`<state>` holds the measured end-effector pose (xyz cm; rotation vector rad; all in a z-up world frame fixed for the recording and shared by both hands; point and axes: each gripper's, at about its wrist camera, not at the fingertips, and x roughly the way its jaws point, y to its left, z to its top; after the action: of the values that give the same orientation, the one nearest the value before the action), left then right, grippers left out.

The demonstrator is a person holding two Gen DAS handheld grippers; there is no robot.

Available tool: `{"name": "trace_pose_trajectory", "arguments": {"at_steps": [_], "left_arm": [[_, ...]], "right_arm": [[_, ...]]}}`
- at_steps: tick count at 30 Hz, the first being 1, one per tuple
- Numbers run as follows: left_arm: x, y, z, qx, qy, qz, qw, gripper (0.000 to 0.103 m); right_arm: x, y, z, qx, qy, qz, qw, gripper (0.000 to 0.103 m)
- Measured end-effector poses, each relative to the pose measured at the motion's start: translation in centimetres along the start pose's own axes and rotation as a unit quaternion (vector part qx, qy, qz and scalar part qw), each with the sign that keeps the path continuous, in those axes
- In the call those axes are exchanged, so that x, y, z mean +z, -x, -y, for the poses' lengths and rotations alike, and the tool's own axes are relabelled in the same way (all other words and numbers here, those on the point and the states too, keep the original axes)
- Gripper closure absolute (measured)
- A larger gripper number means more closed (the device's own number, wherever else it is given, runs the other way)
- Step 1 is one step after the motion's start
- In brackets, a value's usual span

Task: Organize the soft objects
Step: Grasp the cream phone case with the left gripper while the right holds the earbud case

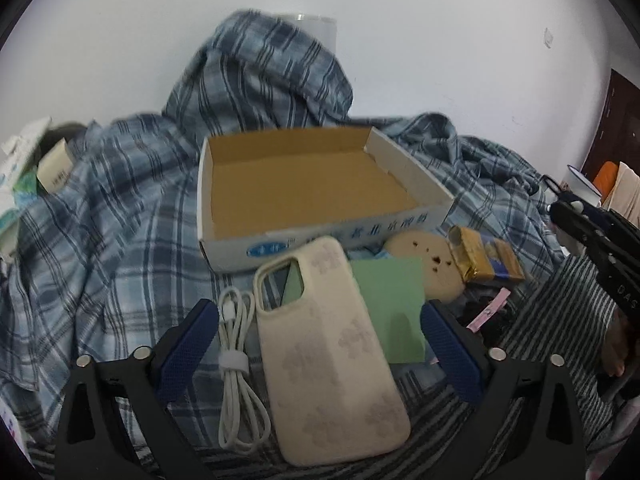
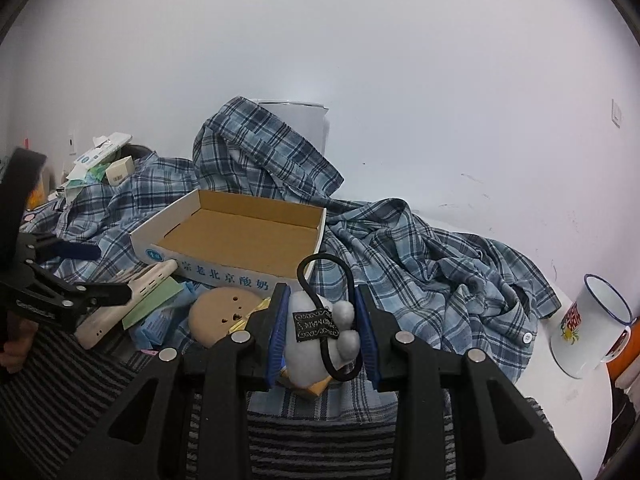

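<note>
Right gripper [image 2: 322,330]: low centre of its view, jaws closed on a small grey plush toy with a black elastic loop [image 2: 316,344].
Left gripper [image 1: 320,340]: jaws wide, astride a cream silicone phone case [image 1: 332,360] and coiled white cable [image 1: 236,372].
Box: shallow white cardboard tray with brown inside [image 2: 236,236], mid-frame beyond, nothing in it, resting on a rumpled blue plaid shirt [image 2: 420,264].

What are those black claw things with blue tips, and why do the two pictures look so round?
They are grippers, hand-held pinchers a person squeezes. Each carries a wide-eyed camera, which bends the picture round. One picture looks along the left gripper, open above a cream phone case and a white cable. The other looks along the right gripper, pinching a grey plush toy with a black loop. Ahead sits an empty cardboard box on a blue plaid shirt.
</note>
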<state>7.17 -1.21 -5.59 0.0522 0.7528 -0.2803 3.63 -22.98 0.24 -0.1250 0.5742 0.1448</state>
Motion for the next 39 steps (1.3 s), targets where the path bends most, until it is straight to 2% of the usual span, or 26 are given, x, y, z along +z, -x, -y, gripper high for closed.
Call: {"name": "trace_pose_trajectory", "arguments": {"at_steps": [4,6,10,21,25,26,27,28,30,37,38,39], "left_arm": [[-0.1,-1.2,-0.4,-0.014,0.017,-0.032,0.9993,0.013],[-0.1,-1.9,-0.9,-0.023,0.030,-0.049,0.9981,0.019],[-0.3,-3.0,-1.7,-0.037,0.053,-0.079,0.9947,0.020],[-0.4,-3.5,-2.1,-0.060,0.063,-0.094,0.9918,0.034],[-0.5,-3.2,-1.8,-0.071,0.053,-0.094,0.9917,0.034],[-0.5,-3.2,-1.8,-0.074,0.054,-0.095,0.9913,0.030],[-0.5,-3.2,-1.8,-0.074,0.054,-0.095,0.9912,0.021],[-0.5,-3.3,-1.9,-0.072,0.056,-0.096,0.9911,0.020],[-0.6,-3.7,-2.1,-0.065,0.066,-0.110,0.9896,0.020],[-0.6,-4.0,-2.0,-0.071,0.064,-0.120,0.9882,0.019],[-0.6,-4.0,-2.0,-0.072,0.063,-0.121,0.9880,0.020],[-0.6,-4.1,-2.0,-0.073,0.062,-0.122,0.9879,0.027]], "right_arm": [[0.0,-0.1,0.0,0.004,0.000,-0.003,1.000,0.072],[0.0,0.0,-0.1,0.004,0.000,-0.001,1.000,0.072],[0.0,0.1,0.0,0.006,-0.002,0.001,1.000,0.072],[0.0,0.2,-0.1,0.006,-0.001,0.001,1.000,0.072],[0.0,0.1,-0.1,0.006,0.000,-0.001,1.000,0.072],[0.0,0.1,-0.1,0.006,0.000,-0.002,1.000,0.072],[0.0,0.1,-0.1,0.006,0.001,-0.002,1.000,0.072],[0.0,0.1,-0.2,0.006,0.001,-0.003,1.000,0.072],[0.0,0.0,-0.3,0.007,0.002,-0.005,1.000,0.072],[0.0,-0.2,-0.3,0.006,0.003,-0.007,1.000,0.072],[0.0,-0.2,-0.3,0.007,0.003,-0.008,1.000,0.072],[0.0,-0.2,-0.3,0.007,0.003,-0.008,1.000,0.072]]}}
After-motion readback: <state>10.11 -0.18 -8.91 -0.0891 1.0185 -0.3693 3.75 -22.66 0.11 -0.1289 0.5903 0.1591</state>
